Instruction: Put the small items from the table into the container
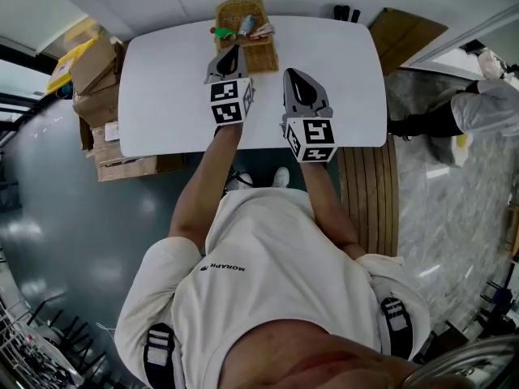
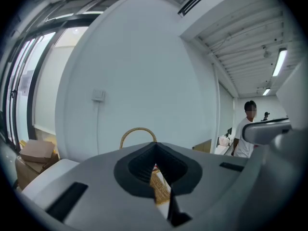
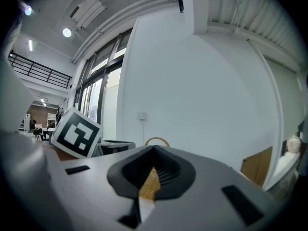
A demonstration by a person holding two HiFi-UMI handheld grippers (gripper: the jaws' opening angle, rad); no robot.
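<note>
A wicker basket with a hoop handle stands at the far edge of the white table. Several small items lie in it, among them a green one and a small bottle. My left gripper hangs over the basket's near left corner, shut, with nothing between its jaws. My right gripper hovers over the table just right of the basket, also shut and empty. In the left gripper view the handle rises behind the gripper. In the right gripper view the handle shows beyond the gripper.
Cardboard boxes are stacked left of the table. A wooden panel leans at the back right, and a slatted board lies on the floor at the right. A person in white is at the far right. Dark objects sit at the table's far edge.
</note>
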